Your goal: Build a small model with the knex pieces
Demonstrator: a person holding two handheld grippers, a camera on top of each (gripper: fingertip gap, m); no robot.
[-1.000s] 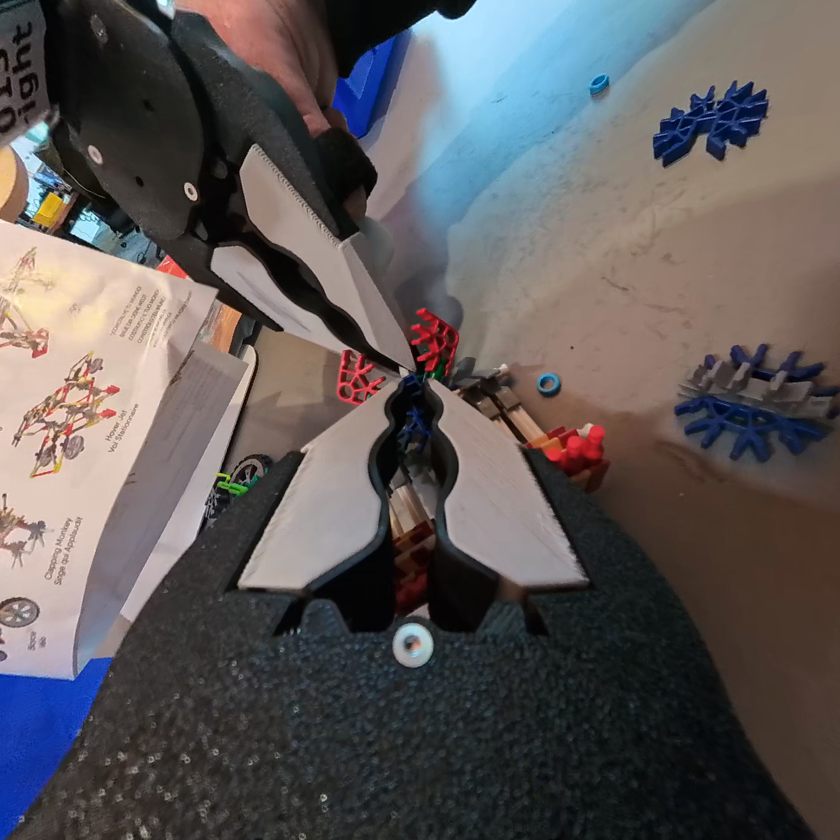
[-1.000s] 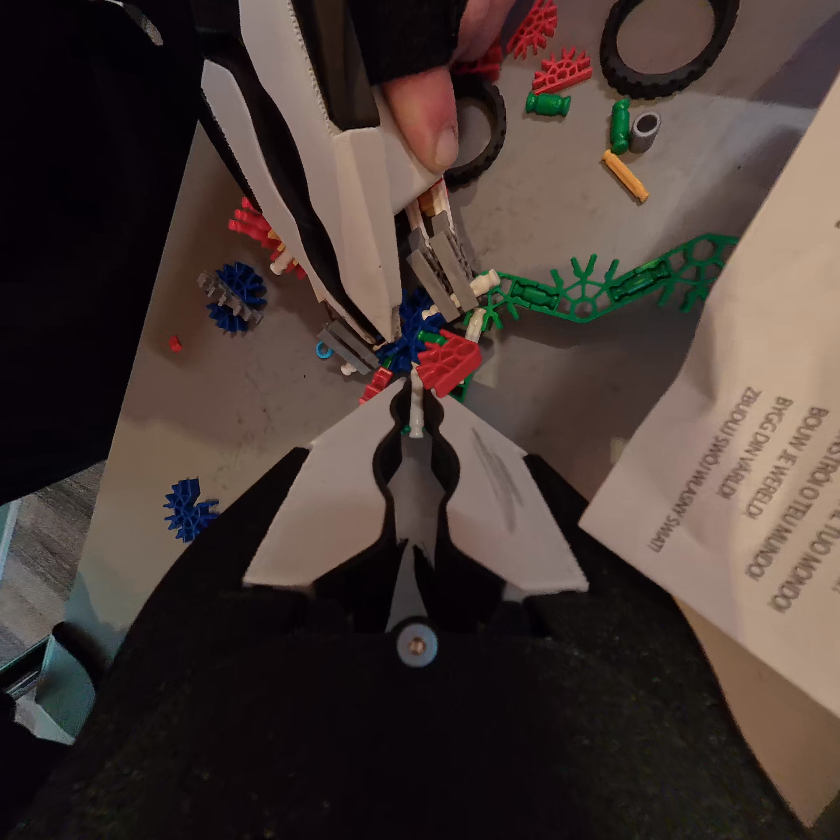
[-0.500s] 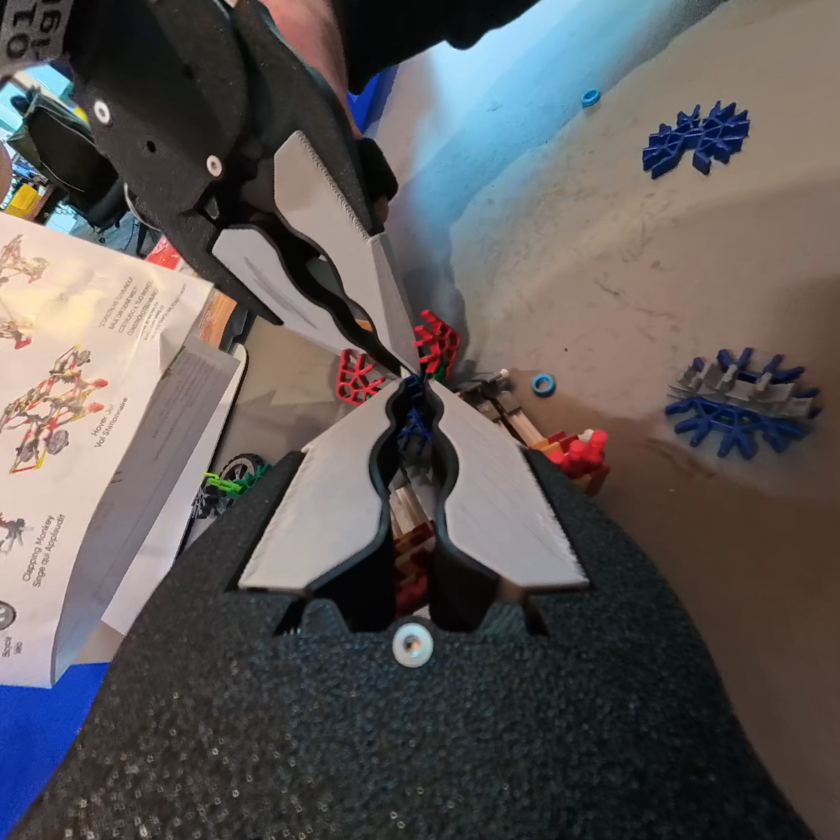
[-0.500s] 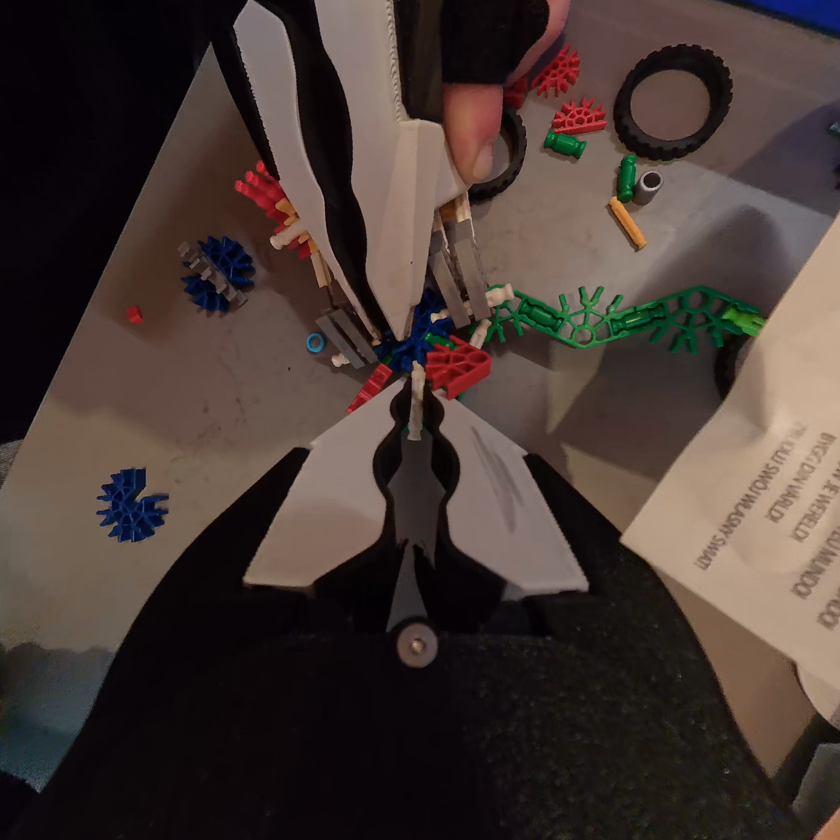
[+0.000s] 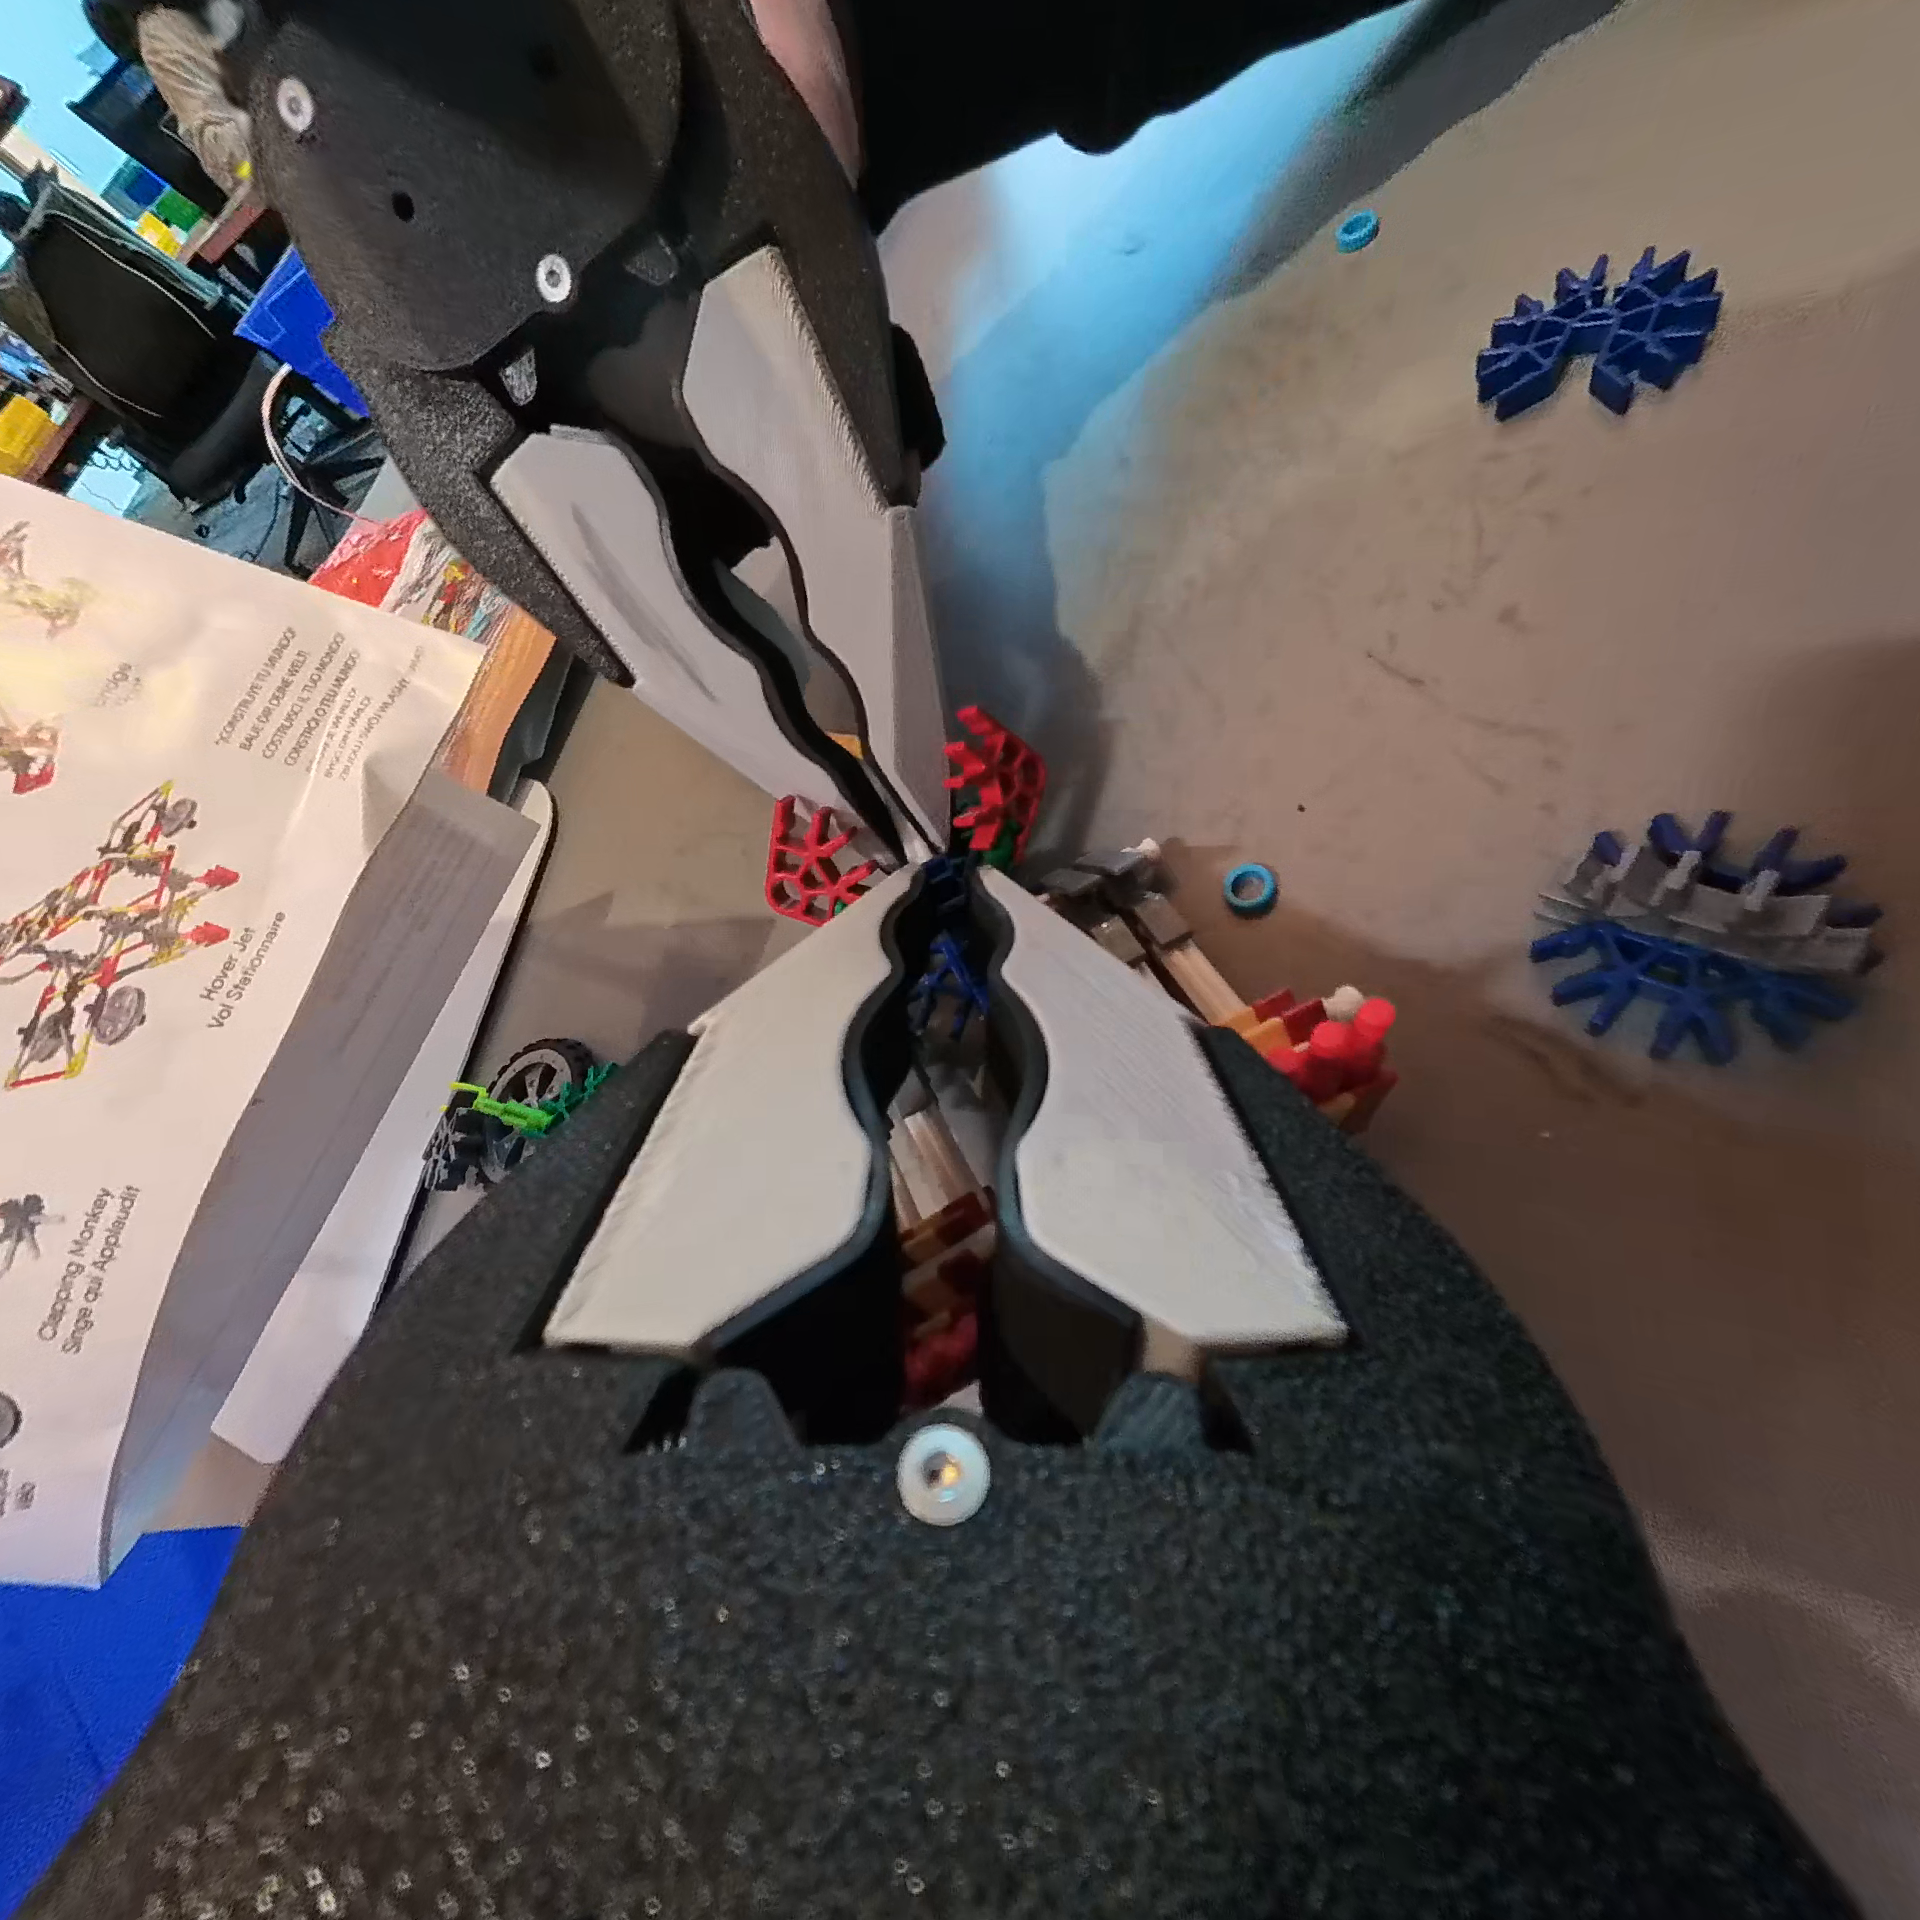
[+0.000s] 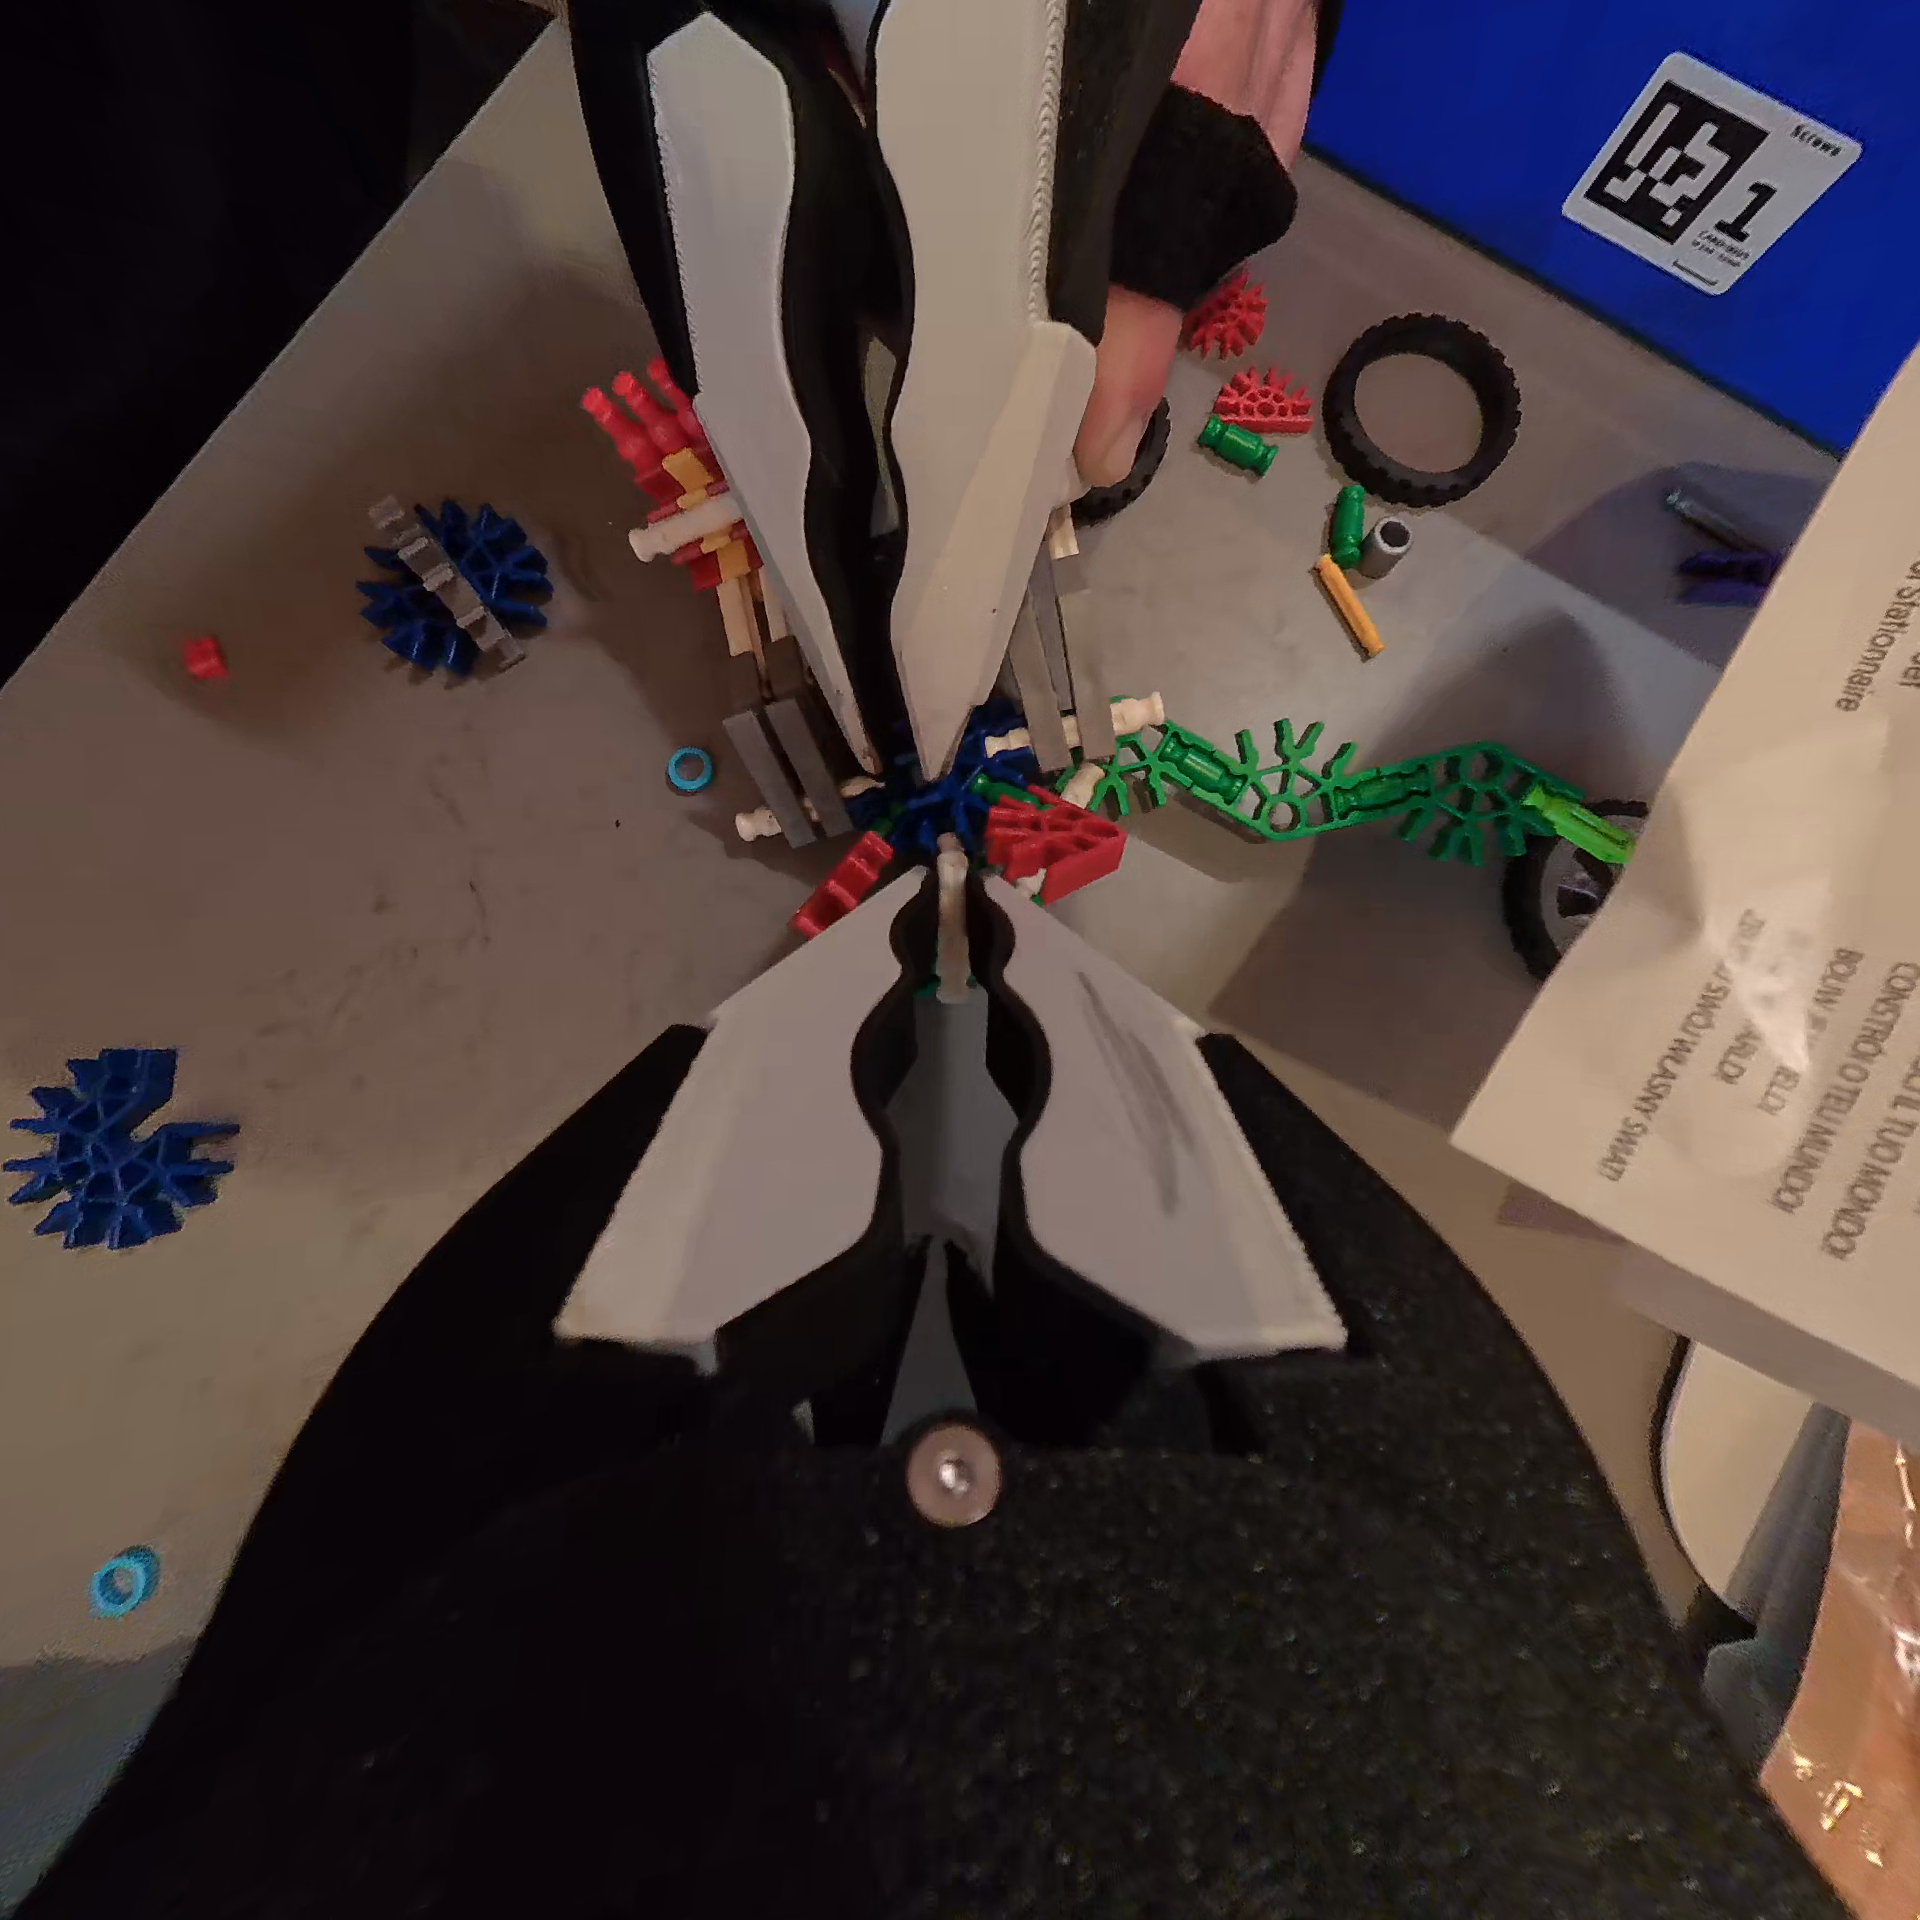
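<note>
My left gripper (image 5: 948, 878) is shut on a blue snowflake connector (image 5: 948, 961) at the hub of a small toy assembly lying on the grey table (image 5: 1455, 675). My right gripper (image 6: 951, 883) is shut on a short white rod (image 6: 951, 935) that points into the same blue hub (image 6: 951, 800). The two grippers meet tip to tip: the right gripper (image 5: 920, 836) comes down from the top in the left wrist view, and the left gripper (image 6: 909, 764) comes down from the top in the right wrist view. Red connectors (image 6: 1055, 831) and grey pieces (image 6: 790, 774) sit around the hub. A green chain (image 6: 1351, 800) trails right.
An open instruction booklet (image 5: 208, 935) lies on the left, and on the right in the right wrist view (image 6: 1766, 935). Loose blue connectors (image 5: 1600, 332), a blue-and-grey stack (image 5: 1704, 935), light-blue rings (image 5: 1249, 890), a tyre (image 6: 1423, 410) and small rods lie scattered. A blue bin (image 6: 1507, 156) stands behind.
Both grippers keep their grips on the same pieces. The right gripper has swung more upright and pulled back, so its view takes in more of the table and the blue bin.
</note>
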